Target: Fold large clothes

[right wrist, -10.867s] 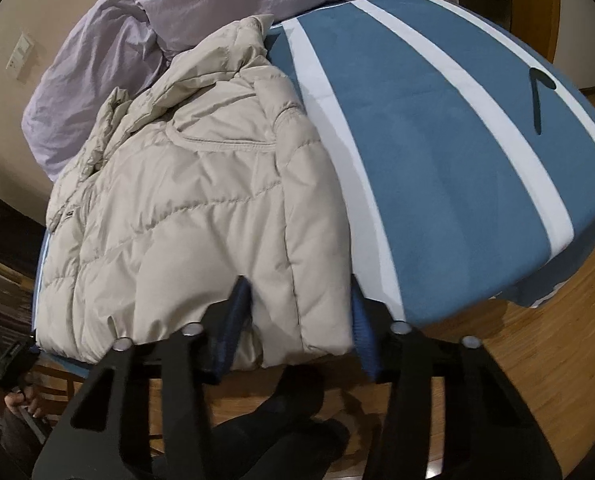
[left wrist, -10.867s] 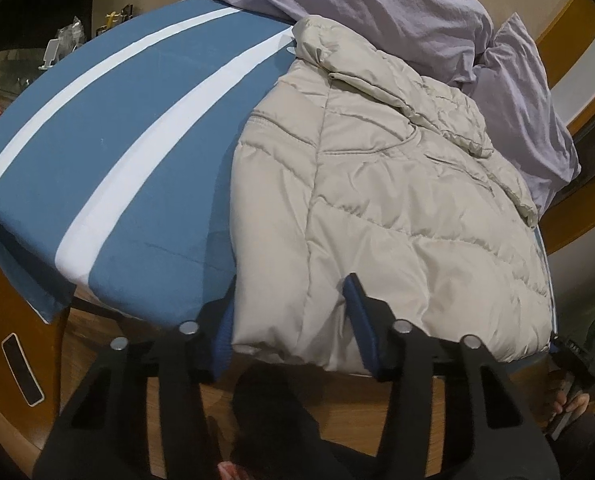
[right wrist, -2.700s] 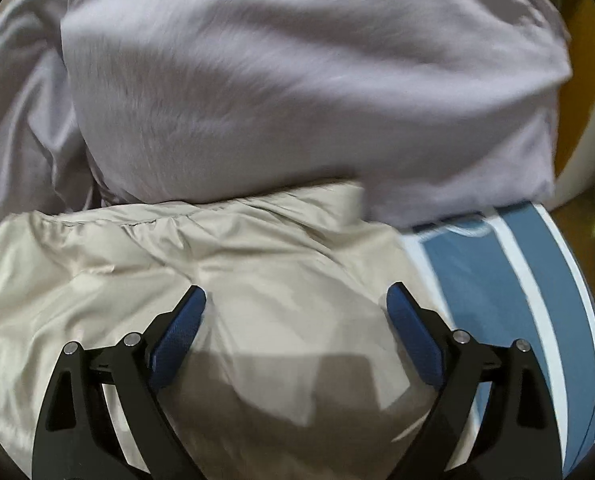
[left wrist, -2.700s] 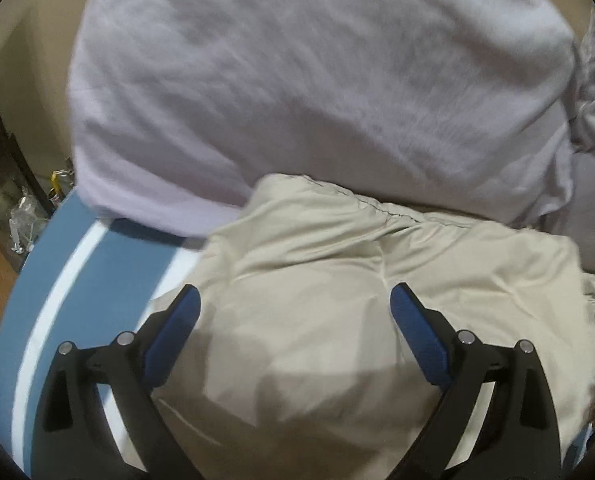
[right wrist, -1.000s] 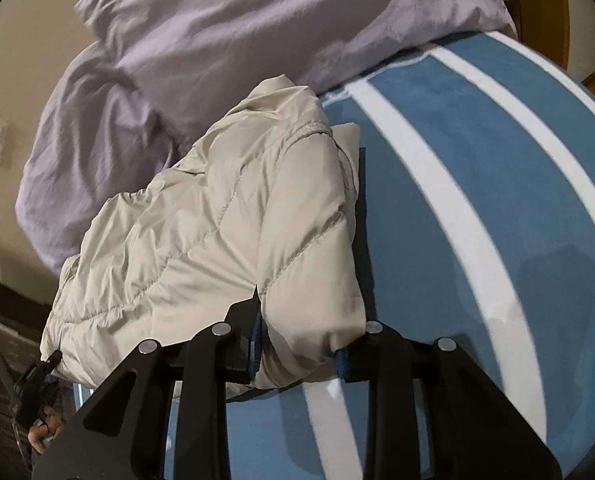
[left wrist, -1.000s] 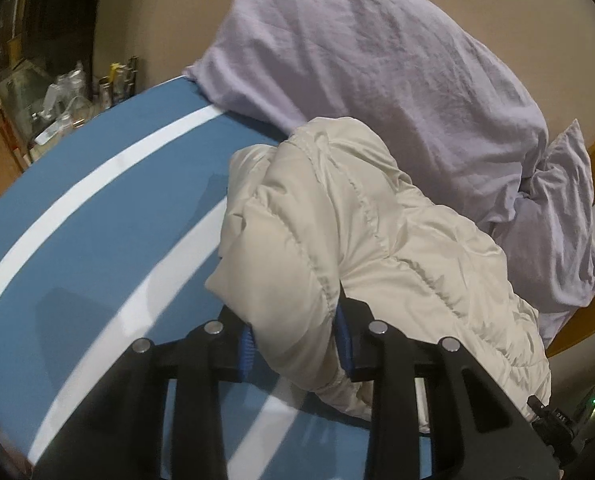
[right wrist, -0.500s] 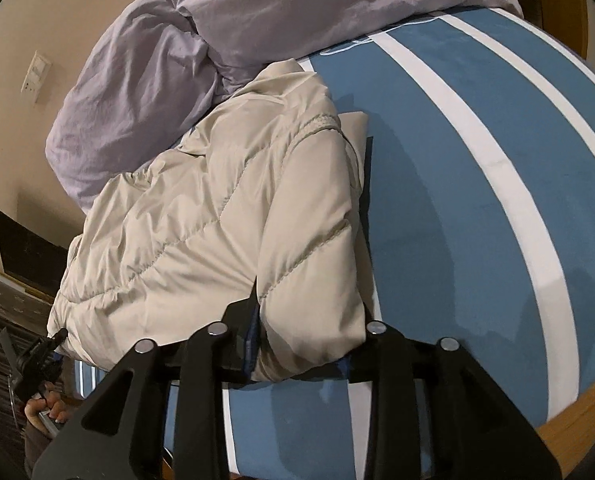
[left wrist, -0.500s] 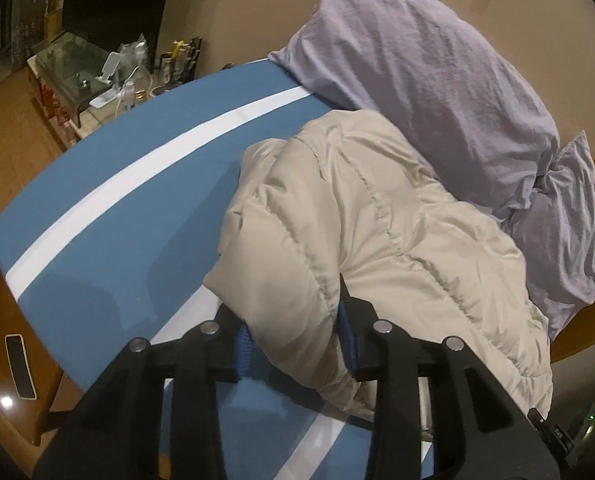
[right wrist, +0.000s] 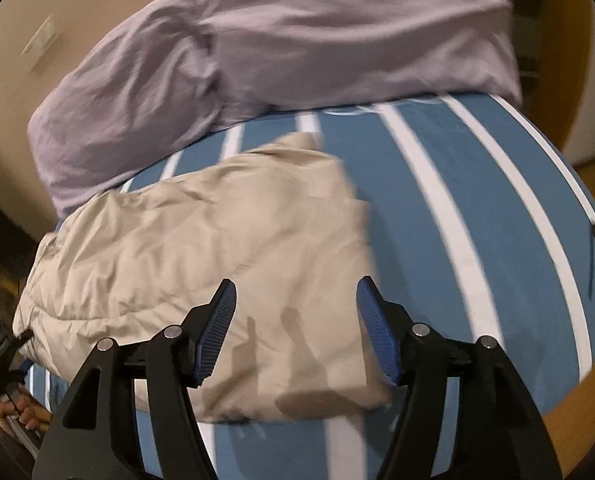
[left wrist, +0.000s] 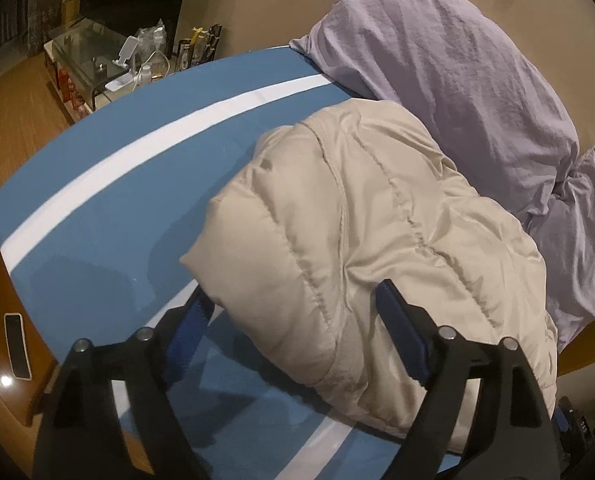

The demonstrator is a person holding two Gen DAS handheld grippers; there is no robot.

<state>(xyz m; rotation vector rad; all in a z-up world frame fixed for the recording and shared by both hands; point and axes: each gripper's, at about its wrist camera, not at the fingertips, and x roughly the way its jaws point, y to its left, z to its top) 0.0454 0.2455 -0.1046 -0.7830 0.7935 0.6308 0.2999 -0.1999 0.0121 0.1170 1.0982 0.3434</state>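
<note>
Beige puffer jacket (left wrist: 361,240), folded into a bundle on the blue, white-striped bed (left wrist: 109,208): your left gripper (left wrist: 293,320) has its fingers spread wide, one either side of the near fold, and your right gripper (right wrist: 295,320) likewise stands wide open over the near edge, gripping nothing. Beyond the jacket, lilac pillows (right wrist: 297,40) lie against the wall.

Right gripper (right wrist: 295,330) is spread wide with its 2 blue ribbed pads (right wrist: 217,332) hanging over a folded beige puffer jacket (right wrist: 201,264). Jacket's lying on the blue bedsheet with white stripes (right wrist: 477,200), with 2 rumpled lavender pillows (right wrist: 337,28) behind it.
</note>
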